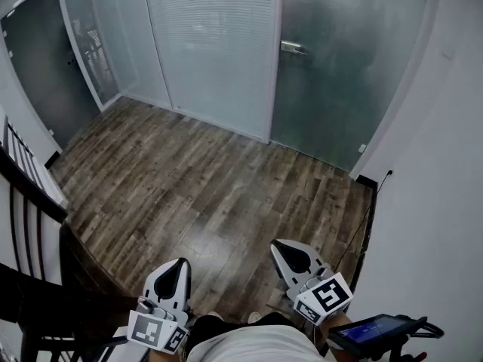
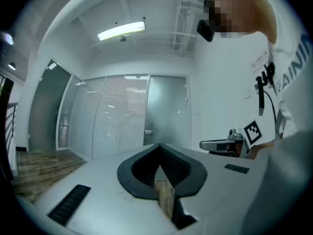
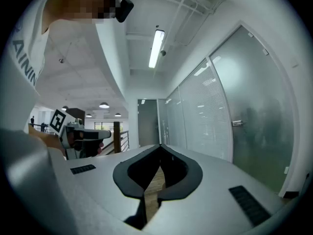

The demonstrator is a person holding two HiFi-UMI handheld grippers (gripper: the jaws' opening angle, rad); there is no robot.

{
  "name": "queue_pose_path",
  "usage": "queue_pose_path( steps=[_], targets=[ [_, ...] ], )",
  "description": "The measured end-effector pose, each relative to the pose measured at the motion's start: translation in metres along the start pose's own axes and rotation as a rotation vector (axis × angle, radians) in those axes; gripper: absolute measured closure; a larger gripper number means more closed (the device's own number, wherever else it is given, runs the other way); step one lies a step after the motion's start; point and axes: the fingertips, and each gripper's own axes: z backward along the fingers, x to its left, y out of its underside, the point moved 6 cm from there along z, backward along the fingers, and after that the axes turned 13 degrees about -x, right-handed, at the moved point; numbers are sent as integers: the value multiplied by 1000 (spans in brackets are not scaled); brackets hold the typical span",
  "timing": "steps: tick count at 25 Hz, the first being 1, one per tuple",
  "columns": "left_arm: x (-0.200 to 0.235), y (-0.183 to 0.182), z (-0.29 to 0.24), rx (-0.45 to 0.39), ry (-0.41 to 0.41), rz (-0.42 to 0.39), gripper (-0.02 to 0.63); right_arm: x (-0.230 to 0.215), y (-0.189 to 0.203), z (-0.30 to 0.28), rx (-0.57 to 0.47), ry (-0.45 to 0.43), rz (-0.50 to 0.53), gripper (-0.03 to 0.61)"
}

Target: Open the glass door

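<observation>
**A:** where are the grippers at?

**B:** left gripper (image 1: 181, 262) is down low over the wood floor (image 1: 189, 187), clenched, nothing in it. right gripper (image 1: 277, 245) next to it, same deal: jaws together, empty.

**A:** and the glass door (image 1: 339, 74)?

**B:** further right, closed, door handle (image 1: 293, 48) on its left edge. well apart from both grippers.

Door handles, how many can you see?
1: the silver handle sits on the left edge of the frosted glass door. The dark door at far left may hide another.
</observation>
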Motion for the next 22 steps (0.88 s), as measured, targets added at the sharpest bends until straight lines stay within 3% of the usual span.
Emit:
queue_pose_path(
  steps=[6,13,22],
  targets=[
    [3,18,-45,10,43,21,614,-34,10,-3,11,43,3,577],
    [25,40,-126,-5,162,84,614,-81,9,-21,17,152,53,577],
    [78,49,-236,2,259,117,614,-144,7,-96,30,228,80,577]
  ],
)
